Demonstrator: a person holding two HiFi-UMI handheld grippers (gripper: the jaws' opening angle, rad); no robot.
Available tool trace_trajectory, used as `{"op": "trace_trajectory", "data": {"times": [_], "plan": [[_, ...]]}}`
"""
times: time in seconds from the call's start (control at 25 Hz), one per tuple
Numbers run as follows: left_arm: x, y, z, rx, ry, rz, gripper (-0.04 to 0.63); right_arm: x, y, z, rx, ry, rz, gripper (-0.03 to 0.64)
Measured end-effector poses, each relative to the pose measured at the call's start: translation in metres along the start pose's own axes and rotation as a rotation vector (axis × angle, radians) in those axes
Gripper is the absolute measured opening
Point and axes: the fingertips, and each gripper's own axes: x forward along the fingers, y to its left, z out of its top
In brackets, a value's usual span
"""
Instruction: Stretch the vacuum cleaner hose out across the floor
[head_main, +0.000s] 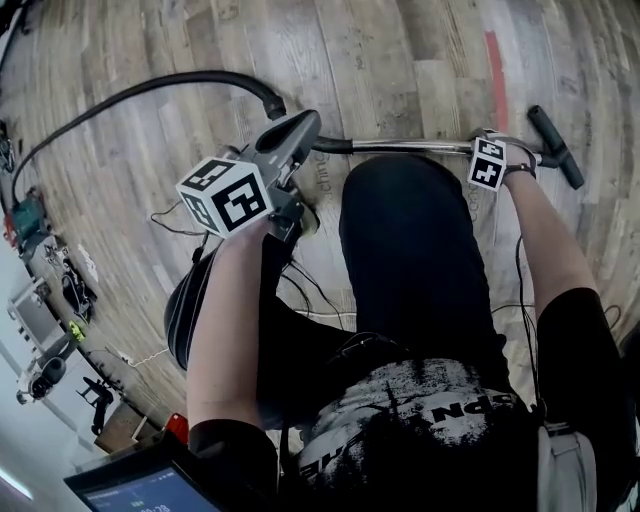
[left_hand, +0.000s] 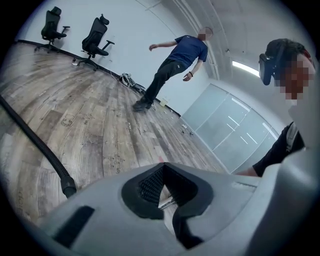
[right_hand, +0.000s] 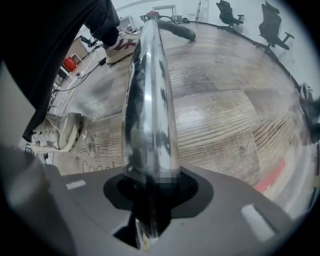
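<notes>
Black ribbed hose (head_main: 150, 85) trails over the wooden floor (head_main: 400, 60), curving from the left claw (head_main: 298, 128) out toward ten o'clock in the head view. That claw's jaws are together, just beside the hose's cuffed end. A chrome tube (head_main: 410, 146) runs from there toward three o'clock to the black nozzle (head_main: 555, 147). The right claw (right_hand: 150, 197) points down over the tube, jaws apart with the tube between them. At twelve o'clock in the left gripper view a person (left_hand: 172, 62) stands on the floor.

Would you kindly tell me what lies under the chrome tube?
Wood floor shows under the tube. The floor below its near end is covered by the right gripper.
</notes>
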Motion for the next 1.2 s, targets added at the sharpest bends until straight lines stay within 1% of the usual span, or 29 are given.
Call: {"op": "trace_trajectory", "data": {"times": [0.16,0.24,0.32,0.4,0.52,0.76,0.84,0.92,0.96,1.0,1.04,1.08,1.2], "plan": [[-0.001,0.000,-0.003,0.007,0.005,-0.005,0.000,-0.001,0.008,0.000,0.048,-0.018,0.072,0.190],[0.000,-0.001,-0.003,0.011,0.007,-0.009,0.000,-0.002,0.014,0.001,0.080,-0.028,0.104,0.209],[0.000,-0.002,-0.002,0.013,0.003,-0.013,0.000,-0.001,0.023,0.002,0.111,-0.035,0.133,0.210],[-0.001,-0.004,-0.001,0.018,0.001,-0.019,0.000,-0.002,0.023,0.003,0.118,-0.033,0.110,0.199],[-0.001,-0.005,0.002,0.028,0.002,-0.029,0.000,-0.003,0.019,0.004,0.134,-0.024,0.090,0.202],[-0.011,0.009,0.014,0.020,-0.005,-0.046,0.000,-0.008,0.019,0.010,0.160,0.019,0.112,0.196],[-0.012,0.011,0.018,0.038,0.008,-0.060,0.000,-0.011,0.018,0.014,0.172,0.028,0.116,0.193],[-0.011,0.011,0.019,0.076,0.034,-0.083,0.000,-0.017,0.017,0.019,0.197,0.029,0.117,0.175],[-0.010,0.011,0.019,0.095,0.048,-0.101,0.000,-0.021,0.018,0.021,0.219,0.028,0.114,0.156],[-0.010,0.011,0.020,0.112,0.062,-0.118,0.000,-0.028,0.018,0.024,0.246,0.023,0.107,0.112],[-0.012,0.013,0.023,0.128,0.074,-0.133,0.000,-0.036,0.018,0.031,0.275,0.014,0.097,0.043],[-0.015,0.015,0.031,0.145,0.081,-0.142,0.000,-0.047,0.016,0.040,0.308,-0.003,0.091,0.006],[-0.028,0.019,0.073,0.201,0.063,-0.142,0.001,-0.096,0.010,0.076,0.429,-0.077,0.094,0.006]]}}
